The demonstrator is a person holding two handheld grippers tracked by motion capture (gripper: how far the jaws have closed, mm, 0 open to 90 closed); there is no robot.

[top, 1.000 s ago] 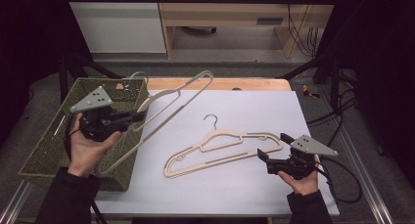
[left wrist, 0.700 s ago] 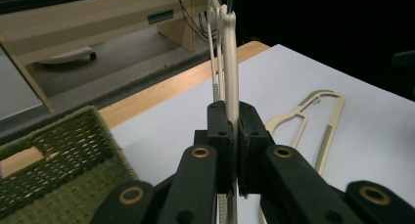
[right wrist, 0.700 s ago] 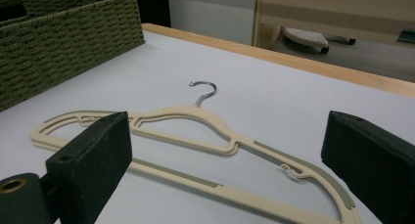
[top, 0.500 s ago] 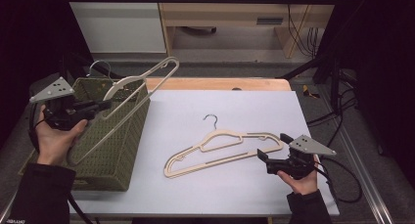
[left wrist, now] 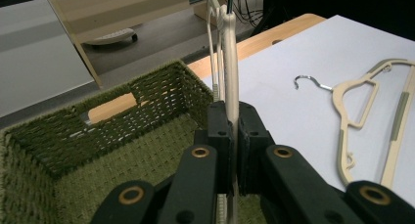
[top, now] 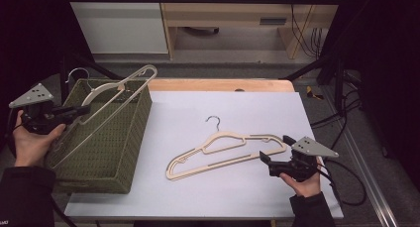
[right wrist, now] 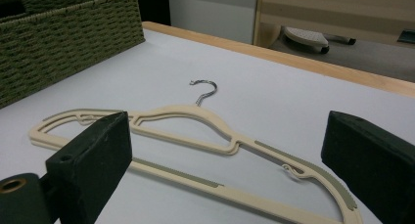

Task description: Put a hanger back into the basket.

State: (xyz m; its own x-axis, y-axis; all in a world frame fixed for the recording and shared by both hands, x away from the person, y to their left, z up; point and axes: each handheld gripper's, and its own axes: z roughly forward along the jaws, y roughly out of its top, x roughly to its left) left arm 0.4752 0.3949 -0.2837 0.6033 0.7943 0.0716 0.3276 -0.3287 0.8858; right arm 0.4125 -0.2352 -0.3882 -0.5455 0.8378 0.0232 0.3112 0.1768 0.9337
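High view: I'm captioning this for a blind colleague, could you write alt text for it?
The person's left gripper holds a cream hanger tilted over a green woven basket at the table's left edge. A second cream hanger lies flat on the white table, and the open right gripper rests beside its end.

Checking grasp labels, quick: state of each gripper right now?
Left gripper: closed on a beige hanger, held over the green basket.
Right gripper: open, holding nothing; second hanger lies on the table ahead of it.
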